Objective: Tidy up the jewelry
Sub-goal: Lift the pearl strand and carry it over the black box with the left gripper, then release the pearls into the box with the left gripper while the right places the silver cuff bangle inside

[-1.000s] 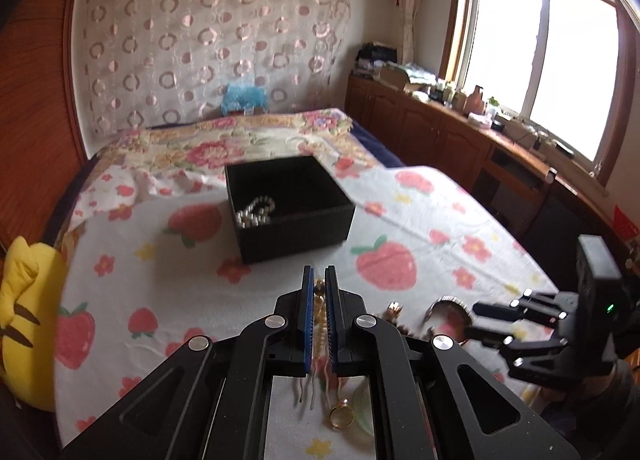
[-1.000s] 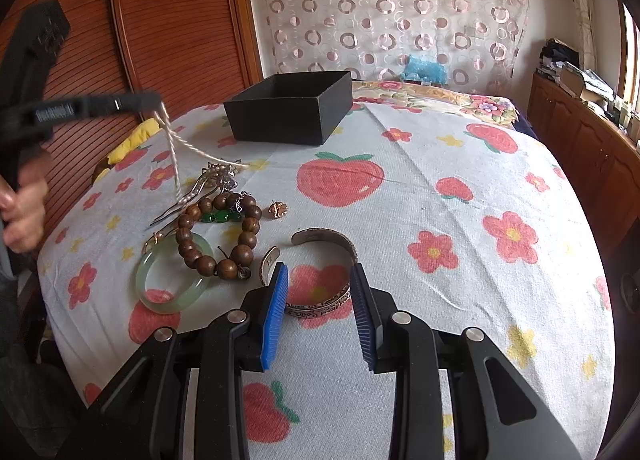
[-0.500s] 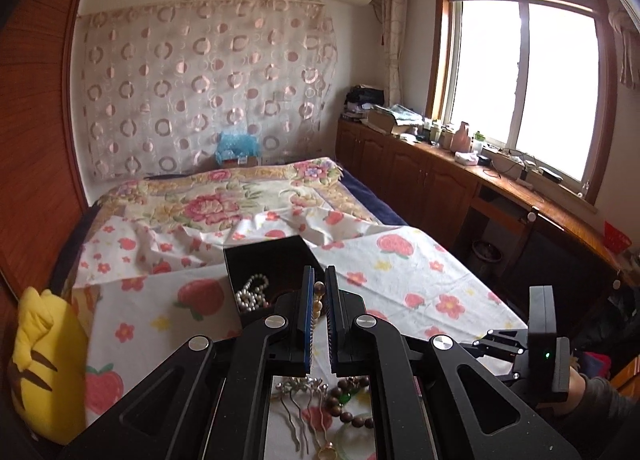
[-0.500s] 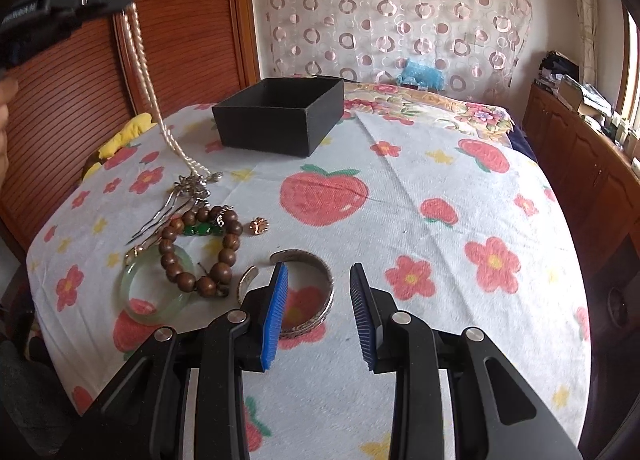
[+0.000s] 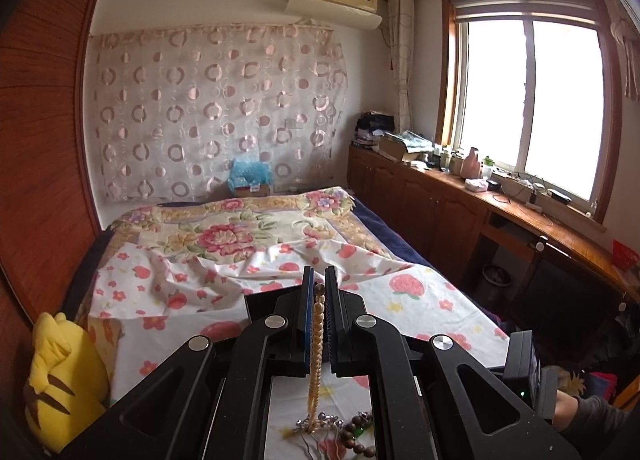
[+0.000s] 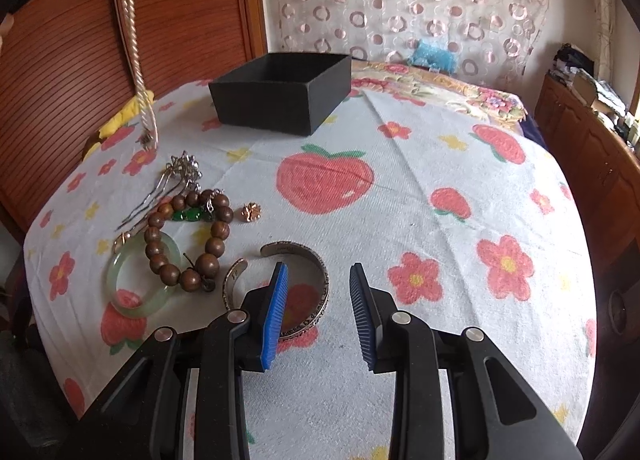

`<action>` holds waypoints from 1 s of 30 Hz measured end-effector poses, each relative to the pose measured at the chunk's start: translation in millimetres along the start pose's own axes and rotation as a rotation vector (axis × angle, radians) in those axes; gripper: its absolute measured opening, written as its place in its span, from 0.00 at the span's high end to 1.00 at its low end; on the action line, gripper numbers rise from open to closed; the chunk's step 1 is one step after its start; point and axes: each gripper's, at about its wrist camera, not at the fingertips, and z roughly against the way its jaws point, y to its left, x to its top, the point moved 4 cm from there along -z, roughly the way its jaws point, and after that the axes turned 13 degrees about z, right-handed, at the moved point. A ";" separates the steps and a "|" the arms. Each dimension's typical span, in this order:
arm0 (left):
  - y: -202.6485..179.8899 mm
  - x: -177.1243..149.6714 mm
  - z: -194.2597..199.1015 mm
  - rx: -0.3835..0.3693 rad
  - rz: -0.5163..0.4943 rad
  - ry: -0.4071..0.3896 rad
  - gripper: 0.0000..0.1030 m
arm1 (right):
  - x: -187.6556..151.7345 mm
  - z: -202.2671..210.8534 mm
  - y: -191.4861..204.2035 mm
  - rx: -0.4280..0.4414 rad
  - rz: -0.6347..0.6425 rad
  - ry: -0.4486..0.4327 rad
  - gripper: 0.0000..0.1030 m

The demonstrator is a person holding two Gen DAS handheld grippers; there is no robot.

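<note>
My left gripper [image 5: 318, 292] is shut on a long cream bead necklace [image 5: 316, 344], held high so it hangs straight down; it also shows at the upper left of the right wrist view [image 6: 132, 40], its lower end just above the cloth. The black box [image 6: 280, 94] stands open at the far side; only a corner of it [image 5: 260, 302] shows behind the left gripper. My right gripper [image 6: 318, 304] is open and empty, low over a silver cuff bangle [image 6: 308, 288]. A wooden bead bracelet [image 6: 188, 236], a jade bangle [image 6: 138, 280], silver hairpins [image 6: 176, 176] and a small gold flower piece [image 6: 251, 212] lie at the left.
The jewelry lies on a white cloth with strawberries and flowers [image 6: 400, 188] spread over the bed. A yellow plush toy [image 5: 60, 376] sits at the bed's left edge by the wooden wall. Wooden cabinets [image 5: 440, 204] run along the right under the window.
My left gripper has risen steeply, lifting the cream necklace off the cloth until it hangs free. The right gripper has stayed open over the cuff bangle.
</note>
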 end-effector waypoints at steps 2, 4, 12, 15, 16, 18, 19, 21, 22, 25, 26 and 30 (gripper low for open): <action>0.4 0.0 0.3 0.009 -0.002 -0.004 0.96 | -0.7 -4.9 0.1 -0.001 0.008 0.021 0.74; 3.2 2.7 -2.1 0.016 -0.001 -0.003 0.96 | -0.7 -7.2 -0.3 -0.018 0.020 0.029 0.79; 9.3 10.9 -13.3 0.038 -0.003 0.000 0.96 | 16.4 1.1 -7.6 -0.047 0.040 -0.016 0.95; 10.1 12.5 -15.6 0.040 -0.005 -0.002 0.96 | 35.9 7.9 -16.1 -0.059 0.045 -0.056 0.95; 10.1 10.8 -13.8 0.038 -0.005 -0.003 0.96 | 44.3 9.9 -19.2 -0.064 0.049 -0.067 0.95; 12.0 17.0 -18.1 0.037 -0.007 -0.007 0.96 | 60.2 12.2 -22.5 -0.068 0.063 -0.085 0.95; 13.4 22.1 -21.0 0.037 -0.007 -0.009 0.96 | 69.9 13.0 -24.8 -0.072 0.070 -0.097 0.95; 14.5 31.7 -27.1 0.037 -0.010 -0.011 0.95 | 85.2 13.4 -27.9 -0.077 0.082 -0.114 0.95; 15.4 35.7 -30.0 0.035 -0.011 -0.013 0.95 | 91.0 13.5 -29.0 -0.076 0.087 -0.120 0.95; 14.3 50.2 -39.4 0.033 -0.017 -0.018 0.95 | 112.1 9.9 -33.2 -0.067 0.096 -0.141 0.95; 14.5 54.3 -41.7 0.032 -0.018 -0.020 0.96 | 116.1 9.0 -33.7 -0.065 0.097 -0.145 0.95; 14.4 65.4 -51.3 0.033 -0.022 -0.020 0.95 | 134.9 1.2 -37.8 -0.051 0.104 -0.162 0.95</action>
